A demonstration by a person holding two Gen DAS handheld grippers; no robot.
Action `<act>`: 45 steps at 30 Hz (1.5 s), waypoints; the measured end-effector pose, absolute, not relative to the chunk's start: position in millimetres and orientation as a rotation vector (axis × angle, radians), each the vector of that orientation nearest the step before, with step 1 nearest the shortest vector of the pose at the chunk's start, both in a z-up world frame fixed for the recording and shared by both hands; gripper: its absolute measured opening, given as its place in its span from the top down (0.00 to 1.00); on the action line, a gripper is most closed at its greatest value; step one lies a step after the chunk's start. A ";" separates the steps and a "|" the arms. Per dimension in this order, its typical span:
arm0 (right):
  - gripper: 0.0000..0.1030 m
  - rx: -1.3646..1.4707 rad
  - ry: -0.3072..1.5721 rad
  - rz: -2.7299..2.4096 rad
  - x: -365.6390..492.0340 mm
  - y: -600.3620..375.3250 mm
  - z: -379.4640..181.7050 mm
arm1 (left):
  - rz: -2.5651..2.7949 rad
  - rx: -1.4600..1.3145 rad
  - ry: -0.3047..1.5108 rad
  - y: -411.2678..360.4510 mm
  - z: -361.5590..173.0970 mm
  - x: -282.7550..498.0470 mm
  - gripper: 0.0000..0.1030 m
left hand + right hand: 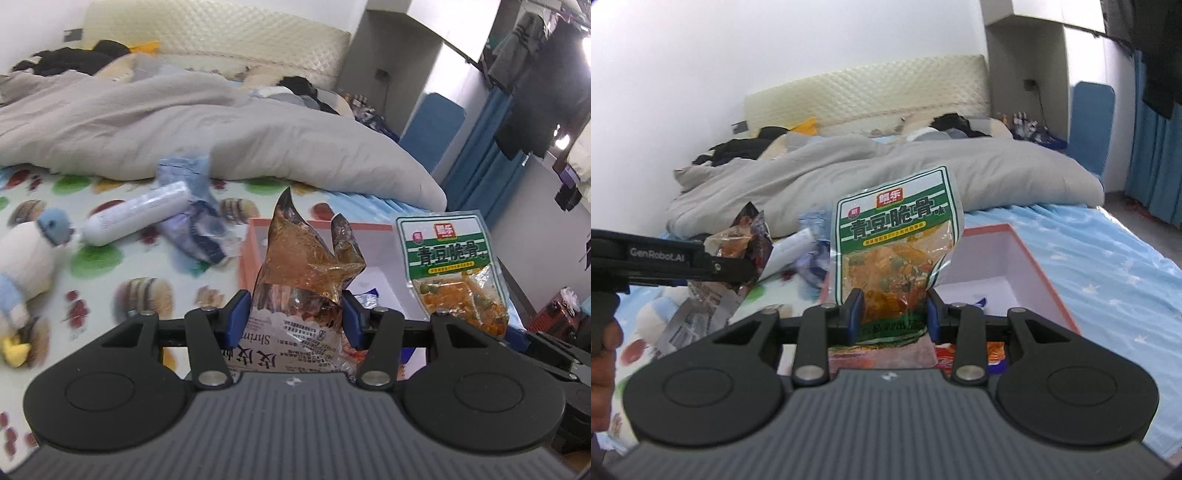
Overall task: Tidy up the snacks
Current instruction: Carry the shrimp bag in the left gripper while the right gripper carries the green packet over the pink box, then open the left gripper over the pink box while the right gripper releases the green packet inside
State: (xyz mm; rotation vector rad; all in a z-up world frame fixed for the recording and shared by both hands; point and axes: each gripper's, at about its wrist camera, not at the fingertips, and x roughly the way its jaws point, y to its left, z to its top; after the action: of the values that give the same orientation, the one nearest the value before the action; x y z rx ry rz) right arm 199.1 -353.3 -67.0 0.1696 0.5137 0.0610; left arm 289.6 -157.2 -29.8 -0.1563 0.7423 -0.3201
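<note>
My left gripper (295,314) is shut on a clear orange-brown snack packet (303,273) with white printed lower half, held upright above the bed. My right gripper (892,314) is shut on a green-and-white snack packet (897,240) with orange and green pieces inside; it also shows at the right of the left wrist view (450,266). A pink-rimmed open box (1038,269) with a white inside lies on the bed just behind both packets, its rim also in the left wrist view (255,225). The left gripper and its packet (738,243) show at the left of the right wrist view.
A white cylinder (136,214) and crumpled blue wrappers (199,225) lie on the patterned sheet. A plush toy (26,266) lies at the left. A grey duvet (184,125) covers the far bed. Blue curtains (1156,166) hang at the right.
</note>
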 end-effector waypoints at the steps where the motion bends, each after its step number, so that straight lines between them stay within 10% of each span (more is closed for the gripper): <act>1: 0.64 0.170 0.524 0.054 204.3 -357.4 -71.3 | -0.325 -0.154 0.750 -164.0 -33.0 296.9 0.44; 26: 0.49 0.252 0.722 -0.021 267.4 -400.6 -169.9 | -0.356 -0.063 0.888 -236.6 -121.5 383.8 0.37; 30: 0.31 0.232 0.705 -0.016 260.2 -393.9 -160.8 | -0.378 -0.042 0.893 -233.1 -109.9 377.2 0.25; 45: 0.31 0.239 0.507 -0.017 180.1 -380.9 -56.6 | -0.450 0.004 0.705 -205.7 8.8 281.4 0.25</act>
State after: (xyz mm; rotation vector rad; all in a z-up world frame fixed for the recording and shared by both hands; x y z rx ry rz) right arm 180.1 -380.9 -56.6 0.2387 0.5073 -0.0168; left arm 281.4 -205.7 8.8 0.0038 0.7051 -0.4496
